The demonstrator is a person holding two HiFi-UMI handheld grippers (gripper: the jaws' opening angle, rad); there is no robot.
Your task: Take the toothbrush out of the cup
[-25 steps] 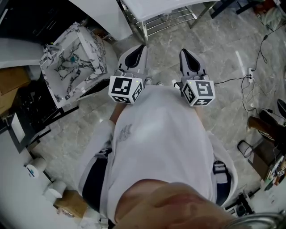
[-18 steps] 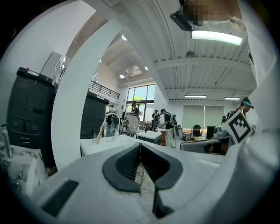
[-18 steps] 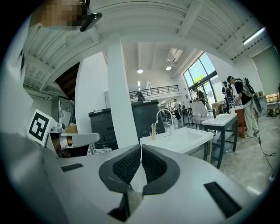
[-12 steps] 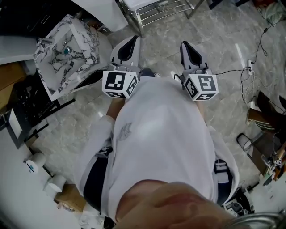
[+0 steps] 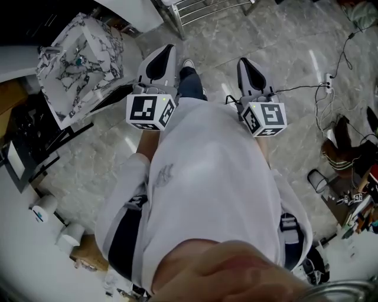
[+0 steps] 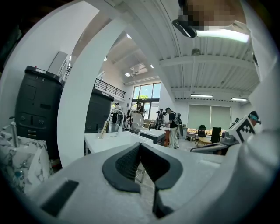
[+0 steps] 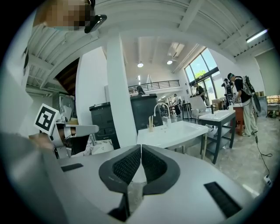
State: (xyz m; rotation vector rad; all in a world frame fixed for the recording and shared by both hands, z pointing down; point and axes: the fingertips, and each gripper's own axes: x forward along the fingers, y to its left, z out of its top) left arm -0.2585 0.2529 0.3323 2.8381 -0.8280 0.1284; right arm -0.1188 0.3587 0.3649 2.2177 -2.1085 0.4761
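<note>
A clear cup (image 7: 150,127) with a toothbrush (image 7: 150,120) upright in it stands far off on a white sink counter (image 7: 175,132) beside a faucet (image 7: 162,109). The left gripper view shows the same cup (image 6: 103,131) small, on the white counter (image 6: 116,141). My left gripper (image 5: 166,51) and right gripper (image 5: 244,62) are held side by side in front of the person's white shirt, over the floor. Each is shut, jaws together, with nothing between them, as the left gripper (image 6: 140,145) and right gripper (image 7: 141,147) show in their own views. Both are well short of the cup.
A marble-patterned basin (image 5: 71,65) stands at the left on a dark frame. The metal legs of the white table (image 5: 198,9) are ahead. Cables (image 5: 331,88) trail over the grey floor at the right. A white pillar (image 7: 120,96), a black cabinet (image 6: 37,105) and people (image 6: 173,127) lie further off.
The floor and the marble basin have slid up and left in the head view as the person steps ahead, and a leg now shows between the grippers. Both grippers stay shut.
</note>
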